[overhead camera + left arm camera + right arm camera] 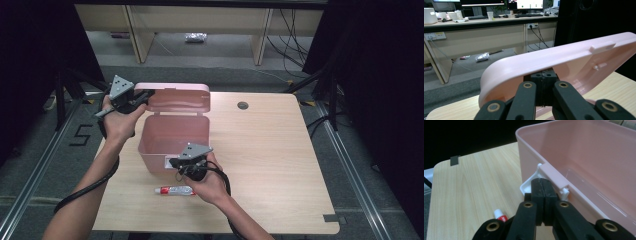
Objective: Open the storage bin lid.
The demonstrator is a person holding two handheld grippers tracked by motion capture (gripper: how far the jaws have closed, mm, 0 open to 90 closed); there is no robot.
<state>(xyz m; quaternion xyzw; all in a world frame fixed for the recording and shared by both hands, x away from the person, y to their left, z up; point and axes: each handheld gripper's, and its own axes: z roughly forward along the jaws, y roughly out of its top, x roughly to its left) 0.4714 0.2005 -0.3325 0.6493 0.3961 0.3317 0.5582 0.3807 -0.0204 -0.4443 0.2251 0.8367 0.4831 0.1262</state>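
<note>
Two grippers are at work on one pink box, which stands open on the left half of the wooden table. Its hinged lid is tipped back on the far side, standing nearly upright.

Up at the far left, the left gripper sits at the lid's left end. In the left gripper view its black jaws are pressed together right under the lid's rounded rim; they seem to touch the rim, though I cannot tell whether any plastic is pinched between them.

On the near side, the right gripper meets the box's front wall. In the right gripper view its jaws are likewise closed, tips against the white latch that hangs below the rim; it looks like a nip on the latch or a push against it, and I cannot say which.

Just near of the box lies a small toothpaste tube with a red end, untouched on the bare wood, close beside the right hand.

My reading is that the opening step is about finished: lid propped back, box steadied, inside apparently bare. What follows likely calls for the right gripper to let go of the latch, open, drop to the tube and lift it over the near wall, while the left keeps the lid from falling shut.
</note>
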